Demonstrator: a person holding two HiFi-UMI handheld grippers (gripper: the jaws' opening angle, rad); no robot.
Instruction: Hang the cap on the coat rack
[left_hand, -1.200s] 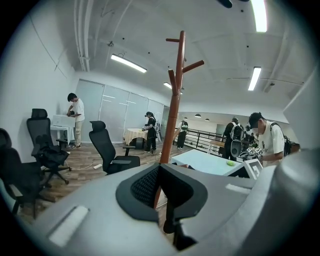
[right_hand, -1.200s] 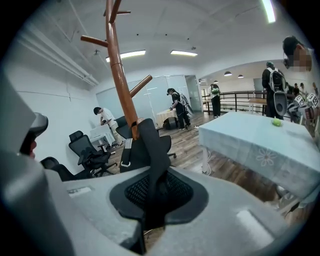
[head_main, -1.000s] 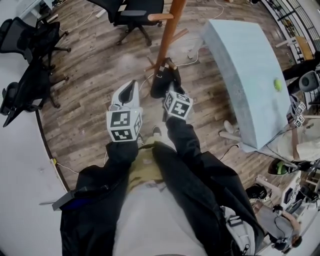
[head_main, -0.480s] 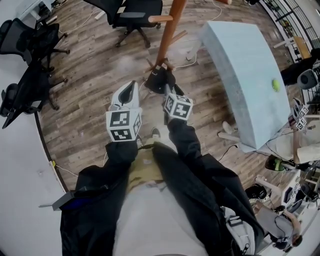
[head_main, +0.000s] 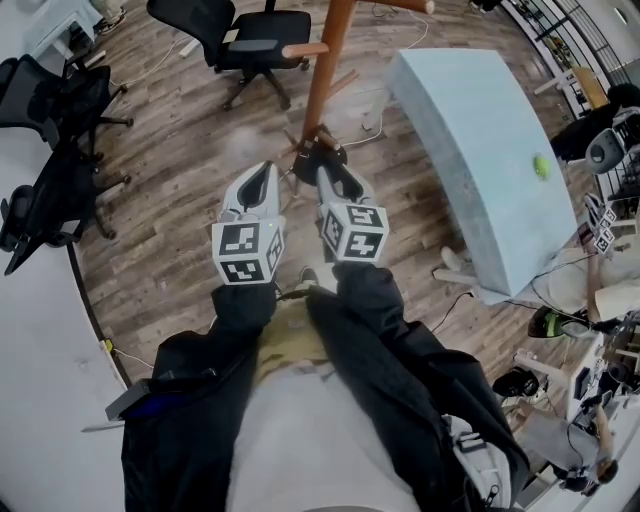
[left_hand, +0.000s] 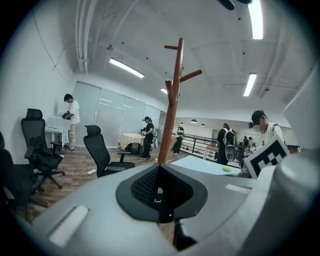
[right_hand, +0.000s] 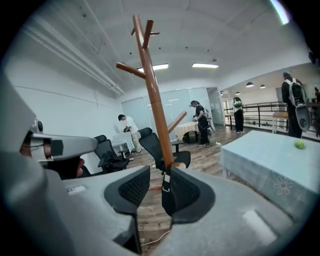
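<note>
Fingers of left gripper: clenched pad to pad, nothing between. Fingers of right gripper: released and spread, closing at this moment on plain air, nothing between. Can't place the cap for sure: not in either gripper, not on any peg seen in the two gripper views. Could be the dark lump just ahead of the right gripper's tips in the head view, at the foot of the coat rack, but can't tell lump from pads. Judged risks: no hold at all from a close on air, so probably a cap loose on the floor by the rack's foot, task undone. Would need a low re-grab there; easy to bump the pole or a leg and rock the rack. Could also pinch only the brim edge and lose it on the lift. No backup from the left while clamped shut. Farther right, table edge maybe near enough to catch an elbow on a wide swing.
</note>
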